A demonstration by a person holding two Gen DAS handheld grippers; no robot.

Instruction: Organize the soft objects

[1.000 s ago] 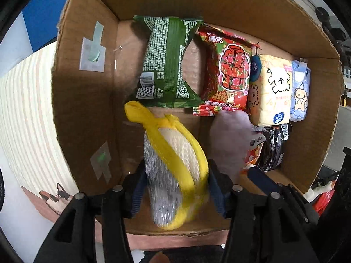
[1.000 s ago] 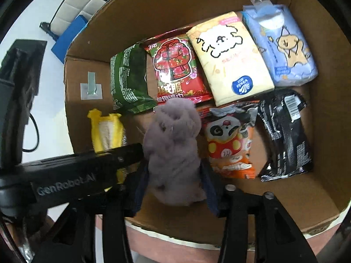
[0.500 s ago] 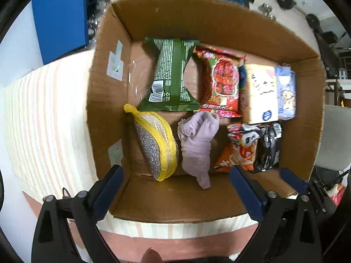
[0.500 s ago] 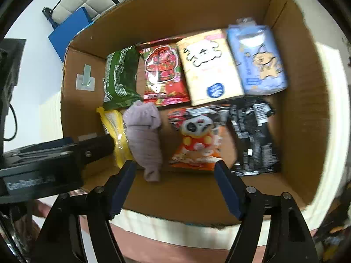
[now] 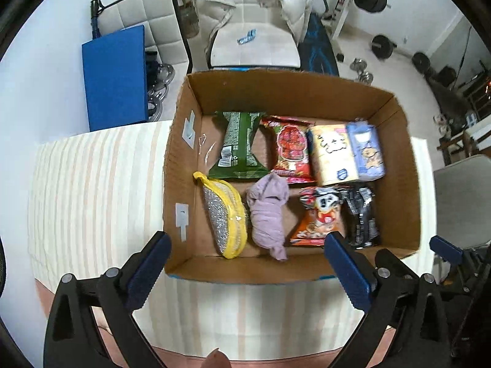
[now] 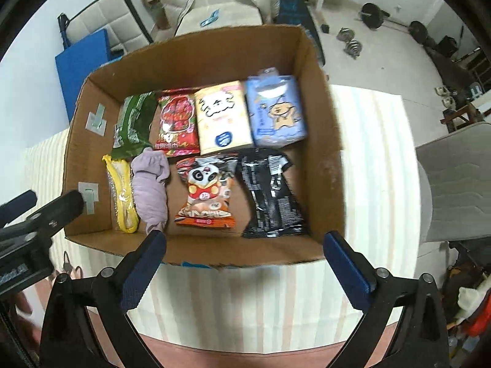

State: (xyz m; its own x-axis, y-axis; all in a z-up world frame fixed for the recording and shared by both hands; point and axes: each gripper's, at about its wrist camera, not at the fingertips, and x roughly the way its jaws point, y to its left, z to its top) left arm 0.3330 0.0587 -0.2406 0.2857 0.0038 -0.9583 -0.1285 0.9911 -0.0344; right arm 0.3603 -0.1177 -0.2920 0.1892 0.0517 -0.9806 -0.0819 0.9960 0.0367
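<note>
A cardboard box (image 5: 181,202) (image 6: 325,122) sits on a striped tablecloth. Inside its near left lie a yellow-edged silver scrubber (image 5: 225,217) (image 6: 121,193) and a rolled lilac cloth (image 5: 268,213) (image 6: 150,190), side by side. Several snack and tissue packs fill the other places: green (image 5: 241,144), red (image 5: 291,150), cream (image 5: 333,153), blue (image 5: 366,150), panda pack (image 5: 319,214), black (image 5: 362,214). My left gripper (image 5: 245,270) is open and empty, above the box's near edge. My right gripper (image 6: 245,266) is open and empty too, held above the near wall.
The striped table (image 5: 92,184) extends left of the box and in front of it. Behind the table stand a chair with a white jacket (image 5: 251,9), a blue panel (image 5: 115,73) and gym weights (image 5: 380,46). A grey chair (image 6: 457,181) stands at the right.
Both grippers opened, let go of the scrubber and the lilac cloth in the box, and pulled back and up. The whole box now shows.
</note>
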